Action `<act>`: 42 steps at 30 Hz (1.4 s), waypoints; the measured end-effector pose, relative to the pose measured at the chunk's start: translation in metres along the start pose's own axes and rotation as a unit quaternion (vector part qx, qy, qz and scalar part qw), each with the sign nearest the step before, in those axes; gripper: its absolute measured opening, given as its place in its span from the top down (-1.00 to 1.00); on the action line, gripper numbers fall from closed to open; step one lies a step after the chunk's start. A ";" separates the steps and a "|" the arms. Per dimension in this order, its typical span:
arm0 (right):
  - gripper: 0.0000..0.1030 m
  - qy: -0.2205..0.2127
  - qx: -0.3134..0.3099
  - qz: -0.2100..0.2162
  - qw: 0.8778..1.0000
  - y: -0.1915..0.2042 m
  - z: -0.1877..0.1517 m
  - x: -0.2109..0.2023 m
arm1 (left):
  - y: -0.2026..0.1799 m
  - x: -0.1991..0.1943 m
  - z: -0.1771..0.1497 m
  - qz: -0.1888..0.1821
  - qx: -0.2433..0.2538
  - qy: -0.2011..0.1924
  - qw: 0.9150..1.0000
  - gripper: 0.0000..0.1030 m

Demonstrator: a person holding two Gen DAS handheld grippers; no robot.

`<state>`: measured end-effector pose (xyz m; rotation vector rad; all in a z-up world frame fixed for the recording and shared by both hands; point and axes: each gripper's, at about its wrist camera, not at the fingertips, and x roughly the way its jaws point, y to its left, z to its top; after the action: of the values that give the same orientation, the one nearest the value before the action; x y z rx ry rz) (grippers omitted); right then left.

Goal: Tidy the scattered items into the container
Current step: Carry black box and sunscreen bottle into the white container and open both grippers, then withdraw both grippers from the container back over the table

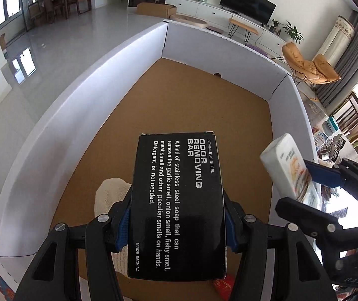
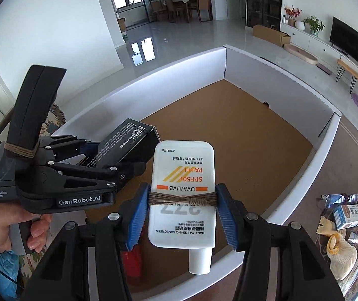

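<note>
Above the white-walled container [image 1: 83,115] with its brown floor, the left gripper [image 1: 176,225] clamps a black soap box [image 1: 176,200] while the right gripper [image 2: 182,215] grips a white sunscreen tube [image 2: 182,175], both poised over it.

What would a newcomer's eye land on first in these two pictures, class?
First, the black odor removing bar box, clamped between the left gripper fingers over the container. Next, the white sunscreen tube, bound with brown string and gripped cap-downward by the right gripper beside it. Below both lies the big white-walled container's brown cardboard floor, mostly bare.
</note>
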<state>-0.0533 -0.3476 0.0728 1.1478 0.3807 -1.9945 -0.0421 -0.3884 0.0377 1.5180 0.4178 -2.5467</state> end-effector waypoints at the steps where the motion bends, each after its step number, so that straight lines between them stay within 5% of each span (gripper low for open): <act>1: -0.04 0.005 0.000 -0.003 1.000 0.001 0.000 0.007 | -0.002 0.001 0.000 0.012 0.004 0.003 1.000 -0.14; 4: -0.07 0.017 0.004 0.000 1.000 0.002 -0.001 0.025 | -0.001 0.006 0.002 0.038 0.002 0.016 0.999 -0.18; 5: -0.12 0.022 0.007 -0.007 1.000 0.002 -0.001 0.030 | 0.001 0.007 0.002 0.036 -0.005 0.018 0.999 -0.37; 7: -0.48 0.019 0.018 -0.009 1.000 -0.003 -0.003 0.032 | 0.004 0.006 0.002 0.044 -0.012 0.013 0.999 -0.59; 14: -0.65 -0.056 0.030 -0.020 0.998 -0.019 -0.031 -0.020 | -0.020 -0.022 -0.010 0.070 0.015 -0.051 0.996 -0.59; 18: -0.81 -0.090 0.022 -0.092 0.991 -0.046 -0.076 -0.057 | -0.061 -0.062 -0.032 0.043 0.058 -0.109 0.991 -0.59; 21: -0.84 -0.096 0.044 -0.150 0.983 -0.076 -0.131 -0.085 | -0.107 -0.087 -0.052 -0.012 0.097 -0.139 0.986 -0.60; 24: -0.89 -0.088 0.085 -0.201 0.972 -0.116 -0.194 -0.106 | -0.161 -0.095 -0.079 -0.060 0.145 -0.150 0.976 -0.84; 28: -0.89 -0.043 0.160 -0.263 0.951 -0.175 -0.274 -0.123 | -0.228 -0.062 -0.113 -0.093 0.198 -0.117 0.969 -1.00; 33: -0.89 -0.024 0.268 -0.283 0.920 -0.228 -0.348 -0.146 | -0.284 0.018 -0.145 -0.086 0.203 -0.049 0.974 -1.00; 42: -0.95 -0.033 0.293 -0.275 0.915 -0.252 -0.365 -0.150 | -0.337 0.066 -0.152 -0.050 0.214 -0.039 0.975 -1.00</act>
<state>0.0154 0.1037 -0.0323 1.4370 0.0585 -2.7563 -0.0362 -0.0195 -0.0345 1.5456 -0.0764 -2.9014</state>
